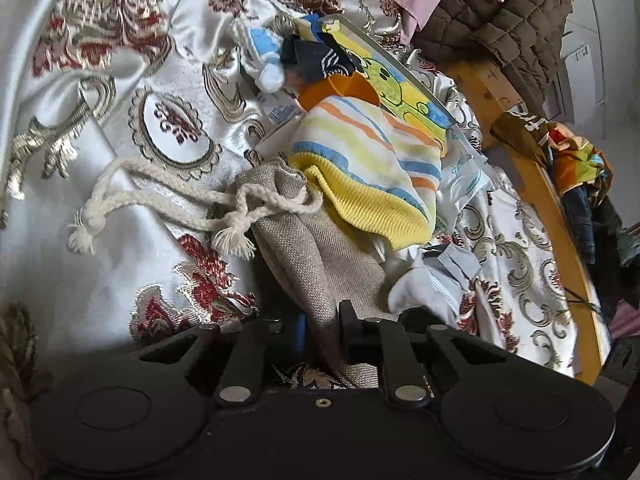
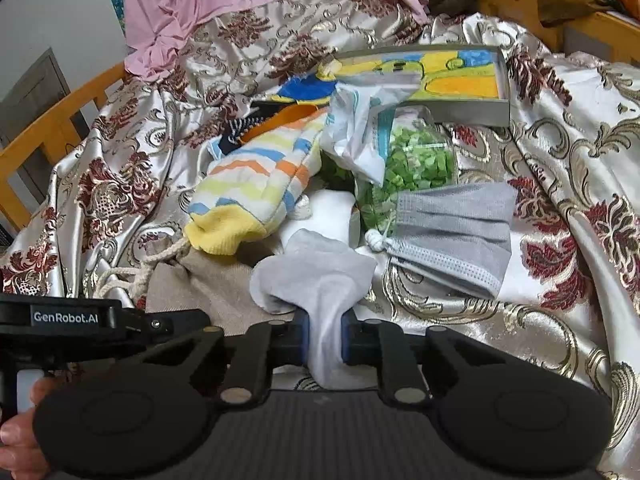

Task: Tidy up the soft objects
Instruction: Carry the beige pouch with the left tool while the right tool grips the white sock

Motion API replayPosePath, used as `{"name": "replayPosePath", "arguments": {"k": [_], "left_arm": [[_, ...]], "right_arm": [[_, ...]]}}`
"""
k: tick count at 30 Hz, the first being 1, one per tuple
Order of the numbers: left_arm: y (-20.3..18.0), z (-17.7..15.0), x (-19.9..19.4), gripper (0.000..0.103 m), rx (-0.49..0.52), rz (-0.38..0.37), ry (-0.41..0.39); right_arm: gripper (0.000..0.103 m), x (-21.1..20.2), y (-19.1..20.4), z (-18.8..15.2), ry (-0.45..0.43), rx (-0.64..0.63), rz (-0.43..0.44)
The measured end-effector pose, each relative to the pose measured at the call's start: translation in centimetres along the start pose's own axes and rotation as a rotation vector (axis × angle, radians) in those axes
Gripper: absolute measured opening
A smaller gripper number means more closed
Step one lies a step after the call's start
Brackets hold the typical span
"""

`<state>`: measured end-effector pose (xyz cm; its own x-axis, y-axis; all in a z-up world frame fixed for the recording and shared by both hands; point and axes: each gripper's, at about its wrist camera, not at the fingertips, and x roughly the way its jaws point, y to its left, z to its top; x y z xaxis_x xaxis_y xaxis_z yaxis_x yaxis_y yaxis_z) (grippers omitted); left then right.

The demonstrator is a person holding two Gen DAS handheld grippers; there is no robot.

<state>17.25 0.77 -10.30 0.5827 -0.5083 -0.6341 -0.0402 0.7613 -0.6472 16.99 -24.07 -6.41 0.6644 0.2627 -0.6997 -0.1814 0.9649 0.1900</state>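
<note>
Now both tools are clamped: the left tool (image 1: 322,328) pinches the beige drawstring bag (image 1: 320,256), the right tool (image 2: 325,338) a pale grey sock (image 2: 316,276), each directly between its fingers. Lift the sock slowly, keeping the bag's mouth steady. Whether that mouth is open is hidden beneath the striped sock (image 1: 368,168) ahead.

Floral satin bedspread (image 2: 560,152) carries burlap pouch (image 1: 320,256); striped sock (image 2: 256,184); grey mask (image 2: 452,232).
</note>
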Motion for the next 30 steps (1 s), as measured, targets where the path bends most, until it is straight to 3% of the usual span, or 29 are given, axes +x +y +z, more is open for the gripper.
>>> {"name": "replayPosePath", "arguments": {"k": [6, 12, 22, 30], "left_arm": [[-1.5, 0.9, -2.7, 0.008, 0.070, 0.084, -0.059], [-2.4, 1.9, -6.2, 0.008, 0.078, 0.116, -0.138], [-6.1, 3.4, -9.4, 0.008, 0.149, 0.092, -0.263], [-10.2, 7.6, -7.3, 0.008, 0.252, 0.070, -0.349]], "right_arm": [[0.008, -1.4, 0.0, 0.0, -0.071, -0.003, 0.016], [0.006, -3.0, 0.0, -0.1, -0.153, -0.005, 0.055], [0.006, -6.2, 0.4, 0.7, -0.348, -0.033, 0.097], [0.006, -6.1, -1.9, 5.6, -0.459, 0.014, 0.076]]}}
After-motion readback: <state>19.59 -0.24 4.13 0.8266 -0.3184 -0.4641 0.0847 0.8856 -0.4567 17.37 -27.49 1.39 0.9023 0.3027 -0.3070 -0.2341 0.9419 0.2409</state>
